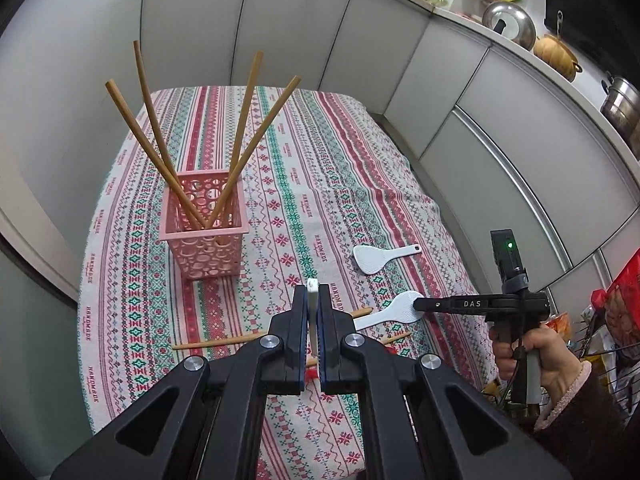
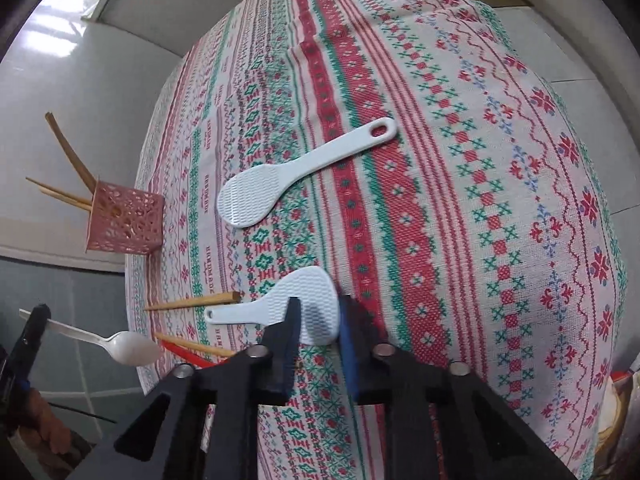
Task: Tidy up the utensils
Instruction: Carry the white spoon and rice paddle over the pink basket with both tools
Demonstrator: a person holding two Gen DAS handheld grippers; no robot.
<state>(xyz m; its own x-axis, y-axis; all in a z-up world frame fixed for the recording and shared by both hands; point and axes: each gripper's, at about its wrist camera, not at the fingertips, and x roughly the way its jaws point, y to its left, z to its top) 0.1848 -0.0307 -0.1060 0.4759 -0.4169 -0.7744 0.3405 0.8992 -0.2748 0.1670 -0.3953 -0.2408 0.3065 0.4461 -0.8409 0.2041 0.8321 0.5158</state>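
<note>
My left gripper [image 1: 313, 300] is shut on the handle of a white plastic spoon [image 2: 132, 348], held above the table's near left edge. My right gripper [image 2: 318, 320] is down at the tablecloth, open, its fingers on either side of the head of the nearer white rice paddle [image 2: 312, 296]. A second white rice paddle [image 2: 280, 184] lies flat farther out. The pink perforated basket [image 1: 202, 236] stands upright with several chopsticks [image 1: 156, 140] leaning in it. Loose chopsticks [image 2: 192, 302] lie beside the nearer paddle's handle.
A red utensil [image 2: 188, 356] lies partly under the loose chopsticks near the table's edge. The patterned tablecloth [image 1: 320, 160] covers the whole table. White cabinets [image 1: 500, 140] run along the right, with pots and a lid on the counter above. A person's hand [image 1: 536, 356] grips the right tool.
</note>
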